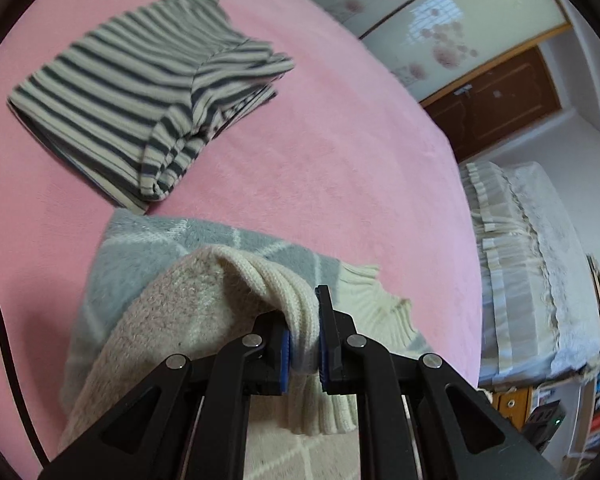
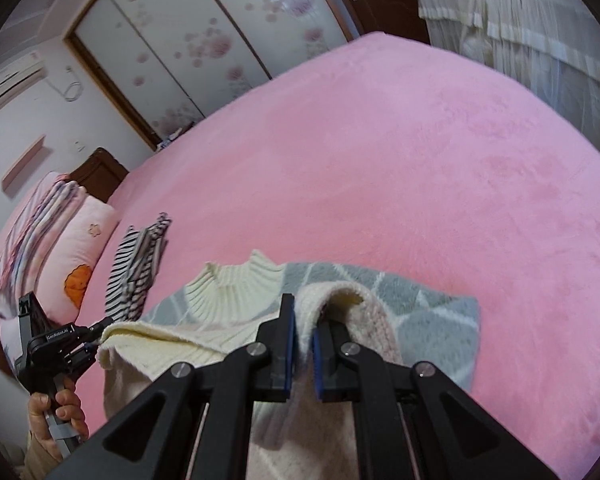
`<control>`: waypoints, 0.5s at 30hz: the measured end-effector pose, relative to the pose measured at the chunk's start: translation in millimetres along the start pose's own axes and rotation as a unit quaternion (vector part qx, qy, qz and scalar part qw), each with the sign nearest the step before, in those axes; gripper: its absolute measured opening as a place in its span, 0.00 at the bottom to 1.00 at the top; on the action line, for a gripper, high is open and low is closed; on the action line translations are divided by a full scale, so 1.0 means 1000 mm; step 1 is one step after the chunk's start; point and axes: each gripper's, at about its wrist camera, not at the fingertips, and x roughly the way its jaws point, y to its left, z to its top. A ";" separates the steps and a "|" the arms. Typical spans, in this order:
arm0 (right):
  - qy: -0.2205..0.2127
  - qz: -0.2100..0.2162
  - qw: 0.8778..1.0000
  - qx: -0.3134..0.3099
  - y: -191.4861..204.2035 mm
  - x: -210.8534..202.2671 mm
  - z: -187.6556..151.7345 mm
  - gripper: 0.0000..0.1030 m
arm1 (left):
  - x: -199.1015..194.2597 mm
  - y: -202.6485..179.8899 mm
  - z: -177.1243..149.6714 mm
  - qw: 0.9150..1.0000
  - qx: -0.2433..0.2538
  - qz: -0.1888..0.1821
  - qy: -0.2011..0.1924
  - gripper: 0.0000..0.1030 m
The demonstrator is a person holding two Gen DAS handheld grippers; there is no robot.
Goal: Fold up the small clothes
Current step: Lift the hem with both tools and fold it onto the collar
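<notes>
Plush pink bedspread (image 1: pixel 340 152) beneath fuzzy grey-and-cream ribbed sweater (image 1: pixel 204 248).

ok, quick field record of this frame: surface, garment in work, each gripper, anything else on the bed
surface: pink plush bed cover
garment in work: grey fuzzy sweater with white diamond lines and cream ribbed collar, lying on the cover, near edge lifted and cream inside showing
left gripper: shut on the sweater's cream ribbed hem
right gripper: shut on the sweater's lifted edge
also on bed: folded grey-and-cream striped knit top, apart from the sweater; pink pillows at the head end
person: hand on the left gripper's handle
</notes>
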 end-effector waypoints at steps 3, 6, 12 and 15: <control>0.017 -0.003 0.999 0.032 -0.013 0.022 0.004 0.07 | 0.022 0.008 0.006 1.000 -0.015 0.011 0.012 0.09; 0.030 -0.014 0.998 0.049 -0.017 0.040 0.006 0.07 | 0.039 0.012 0.008 0.999 -0.026 0.015 0.023 0.10; 0.071 -0.019 0.994 0.085 -0.020 0.056 0.008 0.16 | 0.044 0.012 0.007 0.998 -0.040 -0.003 0.040 0.31; 0.073 -0.009 0.993 0.092 -0.019 0.052 0.011 0.19 | 0.037 0.010 0.014 0.999 -0.041 -0.012 0.017 0.50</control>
